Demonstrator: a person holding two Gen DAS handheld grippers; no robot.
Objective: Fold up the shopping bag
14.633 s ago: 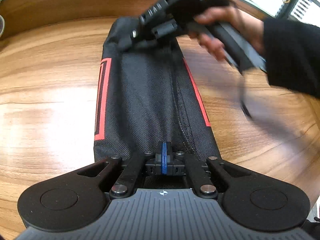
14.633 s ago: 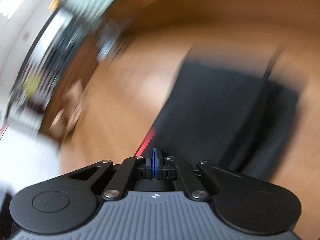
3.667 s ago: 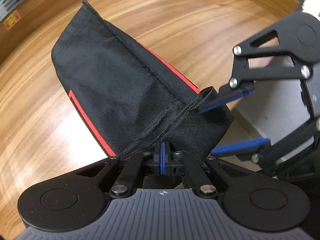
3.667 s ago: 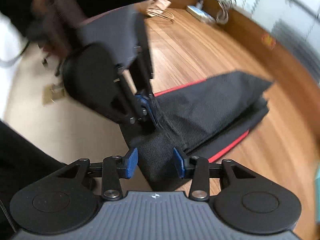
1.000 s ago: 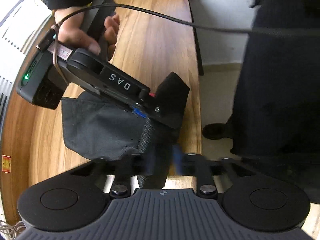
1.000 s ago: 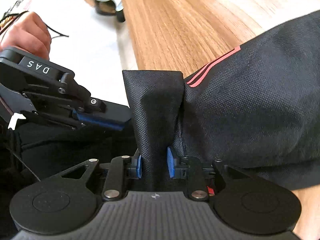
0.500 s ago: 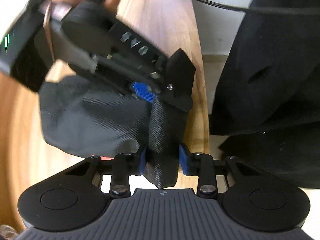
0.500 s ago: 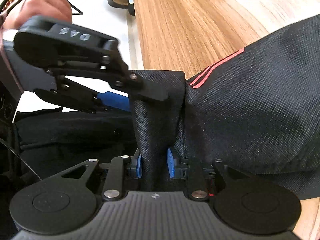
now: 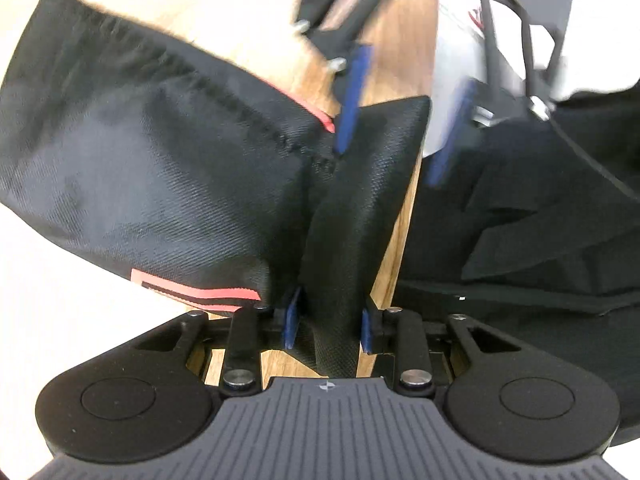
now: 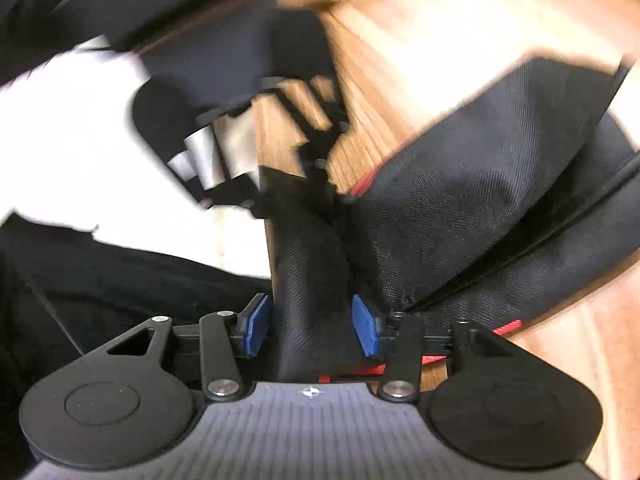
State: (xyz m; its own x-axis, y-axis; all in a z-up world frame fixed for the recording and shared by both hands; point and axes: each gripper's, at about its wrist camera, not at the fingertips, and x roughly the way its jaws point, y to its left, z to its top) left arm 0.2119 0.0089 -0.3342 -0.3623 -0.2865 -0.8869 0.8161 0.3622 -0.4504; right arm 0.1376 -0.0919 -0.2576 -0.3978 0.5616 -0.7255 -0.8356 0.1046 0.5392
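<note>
Here, in your left wrist view, the left tool (image 9: 329, 326) has its blue pads closed on a folded black strip of the shopping bag (image 9: 160, 168), which rises between them. The rest of the bag spreads up and to the left over the wooden tabletop (image 9: 396, 60), red stripes showing near the tool. Beyond it your right tool (image 9: 396, 120) appears blurred, its two blue pads standing apart on either side of the strip's far corner — not pressing it.

In your right wrist view, the right tool (image 10: 312, 330) has just been opening: its pads stand clear of the black strip (image 10: 312, 280) that runs up between them. The shopping bag (image 10: 480, 184) lies bunched to the right on the tabletop (image 10: 440, 40) — its strip sits at the tabletop's near edge. Your left tool (image 10: 320, 184) shows only as a blur at the strip's far end.
</note>
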